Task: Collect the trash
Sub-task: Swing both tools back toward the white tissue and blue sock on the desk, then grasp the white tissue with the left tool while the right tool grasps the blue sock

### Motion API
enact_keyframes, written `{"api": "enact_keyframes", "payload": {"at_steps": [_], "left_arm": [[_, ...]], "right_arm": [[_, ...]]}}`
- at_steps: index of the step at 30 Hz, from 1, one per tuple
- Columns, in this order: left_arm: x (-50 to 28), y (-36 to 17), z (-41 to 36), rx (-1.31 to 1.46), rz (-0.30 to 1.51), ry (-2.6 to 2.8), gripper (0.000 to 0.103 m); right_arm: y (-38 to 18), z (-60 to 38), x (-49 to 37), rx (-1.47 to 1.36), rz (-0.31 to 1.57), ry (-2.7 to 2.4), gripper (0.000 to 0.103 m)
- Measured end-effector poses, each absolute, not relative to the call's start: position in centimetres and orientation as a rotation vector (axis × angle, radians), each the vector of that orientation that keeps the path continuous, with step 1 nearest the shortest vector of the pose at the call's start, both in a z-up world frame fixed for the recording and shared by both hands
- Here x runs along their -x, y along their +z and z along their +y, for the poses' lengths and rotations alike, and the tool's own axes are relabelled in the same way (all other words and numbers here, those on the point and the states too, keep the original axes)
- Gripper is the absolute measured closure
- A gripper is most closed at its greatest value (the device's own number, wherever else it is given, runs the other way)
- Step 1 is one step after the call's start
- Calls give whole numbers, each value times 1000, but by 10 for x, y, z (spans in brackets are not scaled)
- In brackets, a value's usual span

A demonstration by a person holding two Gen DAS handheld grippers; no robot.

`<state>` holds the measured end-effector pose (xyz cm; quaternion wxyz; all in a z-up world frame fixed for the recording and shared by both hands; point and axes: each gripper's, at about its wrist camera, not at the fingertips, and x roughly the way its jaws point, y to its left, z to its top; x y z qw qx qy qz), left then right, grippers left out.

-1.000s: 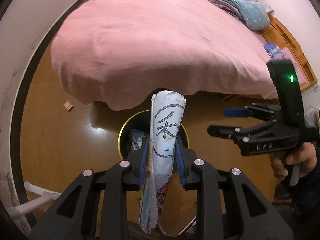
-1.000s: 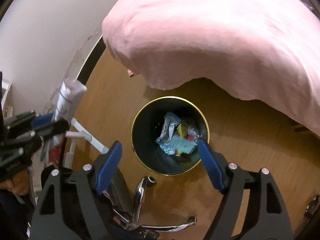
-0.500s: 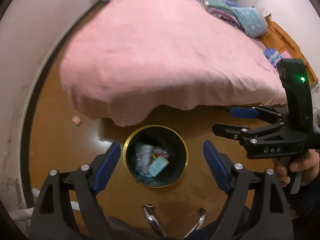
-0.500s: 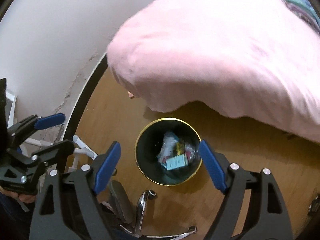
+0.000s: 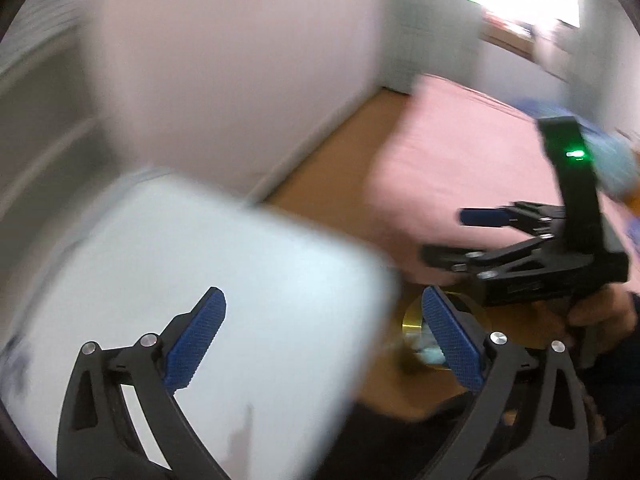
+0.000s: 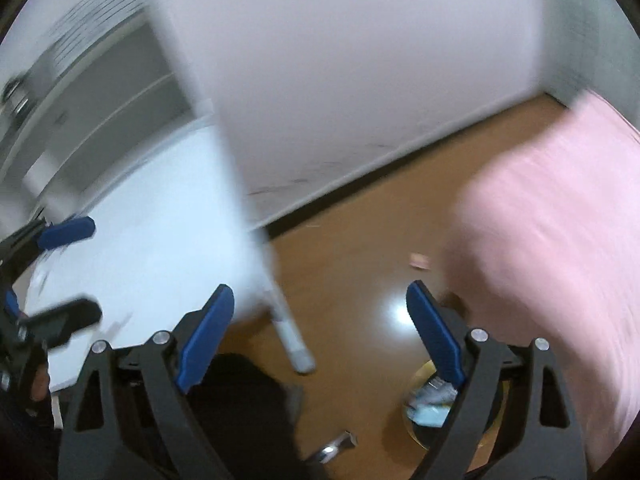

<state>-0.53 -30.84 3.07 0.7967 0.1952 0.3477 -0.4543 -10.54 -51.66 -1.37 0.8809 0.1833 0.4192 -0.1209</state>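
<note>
Both views are blurred by motion. My left gripper (image 5: 320,320) is open and empty, over the edge of a white table (image 5: 200,264). My right gripper (image 6: 320,320) is open and empty above the wooden floor; it also shows in the left wrist view (image 5: 452,236). The black gold-rimmed trash bin (image 6: 420,420) with wrappers inside sits low between the right gripper's fingers, and partly shows in the left wrist view (image 5: 412,320). A small pink scrap (image 6: 420,261) lies on the floor near the bed.
The pink bed (image 6: 552,232) fills the right side. The white table (image 6: 152,248) with its leg (image 6: 288,332) stands at the left, against a white wall (image 6: 340,80). A dark chair with a chrome base (image 6: 336,444) is below the grippers.
My left gripper opened and the rolled paper wrapper dropped into the bin. Both grippers have since swung up and left, away from the bin toward the table.
</note>
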Motion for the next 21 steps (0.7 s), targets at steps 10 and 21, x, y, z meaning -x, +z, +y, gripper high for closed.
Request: {"api": "enact_keyframes", "payload": {"at_steps": [10, 21], "left_arm": [[-128, 3, -10, -240, 876, -282, 7], [-191, -35, 81, -91, 952, -167, 18]], "right_arm": [[-12, -297, -78, -143, 961, 228, 18], [-28, -176, -188, -33, 1032, 336, 18]]}}
